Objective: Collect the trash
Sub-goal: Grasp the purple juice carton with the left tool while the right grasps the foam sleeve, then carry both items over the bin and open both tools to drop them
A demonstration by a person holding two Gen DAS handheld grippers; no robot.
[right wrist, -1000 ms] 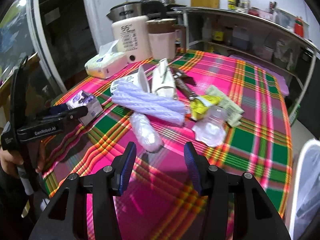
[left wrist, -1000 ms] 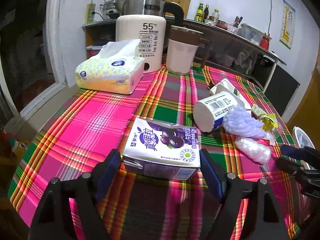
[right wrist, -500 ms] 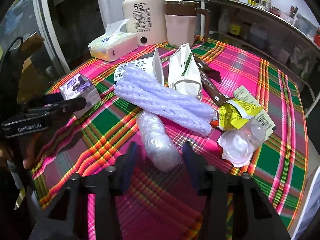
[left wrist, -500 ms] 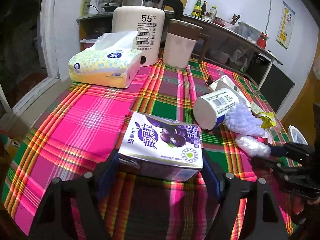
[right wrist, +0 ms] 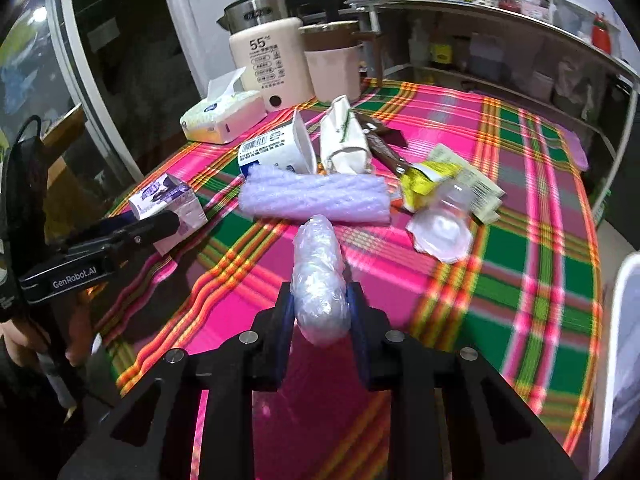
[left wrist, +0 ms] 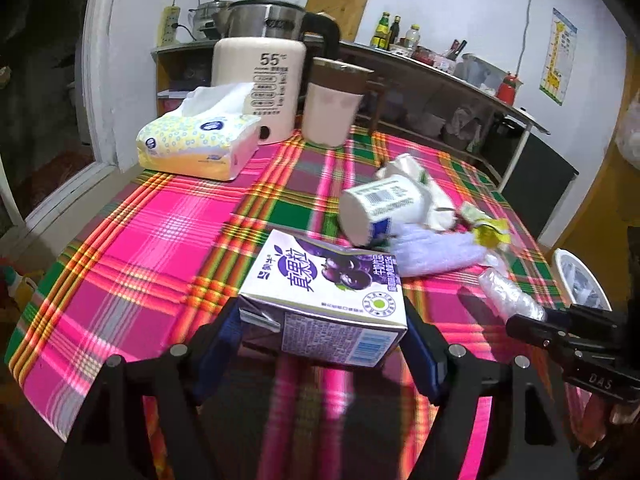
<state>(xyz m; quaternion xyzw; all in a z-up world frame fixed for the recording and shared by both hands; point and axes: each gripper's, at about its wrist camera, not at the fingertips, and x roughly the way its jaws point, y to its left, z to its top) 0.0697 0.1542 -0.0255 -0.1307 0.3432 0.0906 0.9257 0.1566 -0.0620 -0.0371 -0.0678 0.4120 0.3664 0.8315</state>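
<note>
While trash is spread across a worktop (left wrist: 132,240) covered in a pink, green and yellow plaid cloth, two pieces are held at once. A purple milk carton (left wrist: 326,296) printed with dark fruit is clamped between the blue pads of the left hand-held gripper (left wrist: 322,344) near the worktop's front edge; whether the carton is lifted clear of the cloth cannot be told. A crumpled clear plastic bag (right wrist: 320,280) is pinched at its near end in the narrowly closed right hand-held gripper (right wrist: 320,332), with its far end pointing toward the rest of the litter.

Just beyond the bag a roll of lilac foam wrap (right wrist: 316,198) is seen lying crosswise. Behind it a white barcoded cup (right wrist: 276,152) is tipped on its side, with a white folded carton (right wrist: 346,144) beside it. To the right, a yellow wrapper (right wrist: 424,176) and a clear plastic lid (right wrist: 440,228) are scattered close together.

At the back of the worktop a cream electric kettle (left wrist: 260,92) marked 55 is stood beside a pink jug (left wrist: 332,108) with a brown rim, and a soft pack of tissues (left wrist: 196,140) is laid to their left. A white bin (right wrist: 624,360) is glimpsed at the right edge.
</note>
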